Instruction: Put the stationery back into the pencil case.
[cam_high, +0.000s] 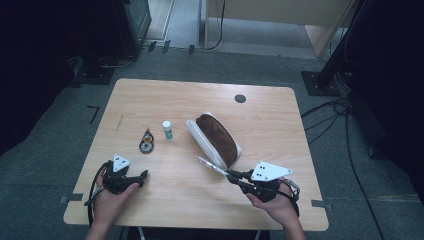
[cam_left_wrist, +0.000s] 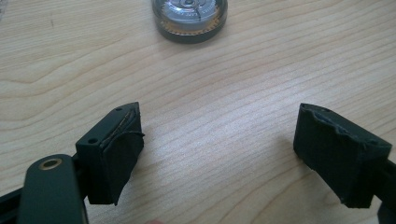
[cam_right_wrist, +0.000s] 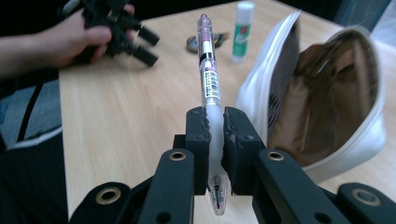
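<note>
Right tool grips pen; label unreadable.

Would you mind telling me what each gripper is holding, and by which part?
The right gripper clamps a pen on its frosted grip section near the tip. The left gripper is open, holding nothing.

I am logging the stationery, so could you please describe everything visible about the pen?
The pen is a clear plastic ballpoint with a pinkish cap end and a barcode label on its barrel. The right tool clamps it near the tip, holding it off the table, pointing away beside the open white pencil case.
</note>
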